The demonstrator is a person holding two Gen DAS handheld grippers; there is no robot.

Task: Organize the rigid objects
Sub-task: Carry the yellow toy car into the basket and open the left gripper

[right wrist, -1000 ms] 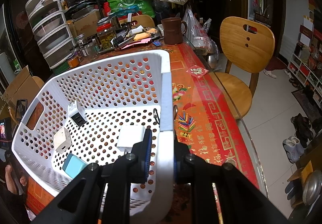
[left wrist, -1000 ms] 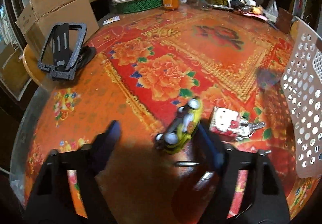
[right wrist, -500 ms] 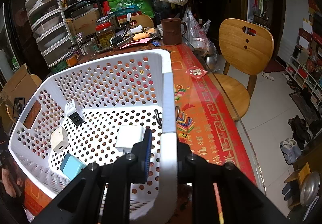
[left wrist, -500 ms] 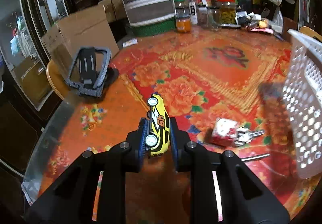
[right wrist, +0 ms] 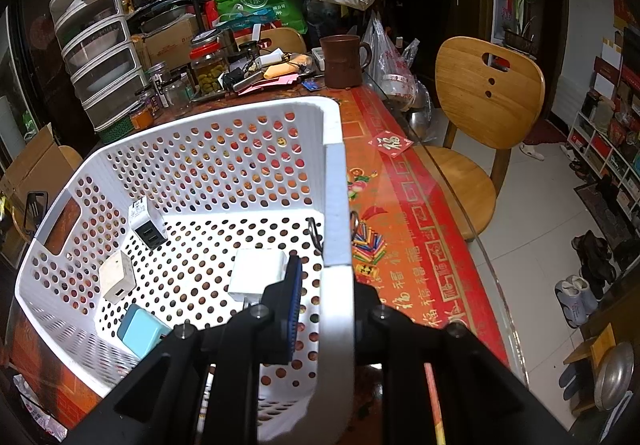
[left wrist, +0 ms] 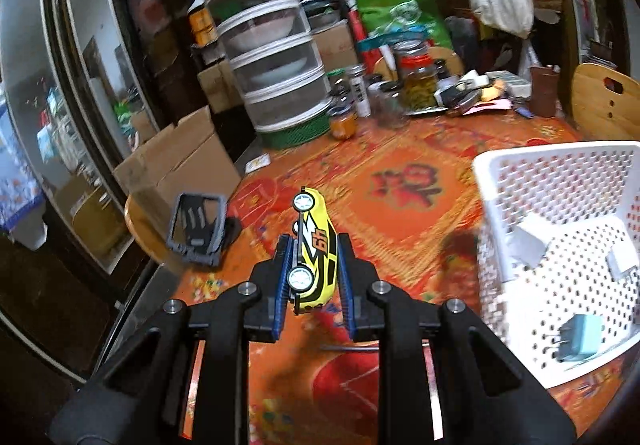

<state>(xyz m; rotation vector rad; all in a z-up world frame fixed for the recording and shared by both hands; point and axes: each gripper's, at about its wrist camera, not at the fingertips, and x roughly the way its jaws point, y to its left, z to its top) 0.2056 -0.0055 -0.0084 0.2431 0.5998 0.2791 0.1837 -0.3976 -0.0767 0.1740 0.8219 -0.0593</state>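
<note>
My left gripper is shut on a yellow toy car and holds it on its side, nose forward, well above the red floral tablecloth. The white perforated basket stands to its right. My right gripper is shut on the basket's near rim, one finger inside the wall and one outside. Inside the basket lie a white and black charger, a cream charger, a light blue charger and a white adapter.
A black phone stand sits at the table's left edge beside a cardboard box. Stacked clear containers, jars and clutter fill the table's far side. A brown mug and a wooden chair are right of the basket.
My left gripper closed on the toy car, lifted it off the table and swung it toward the basket. The key ring with its white charm left the view. My right gripper kept its hold on the rim.
</note>
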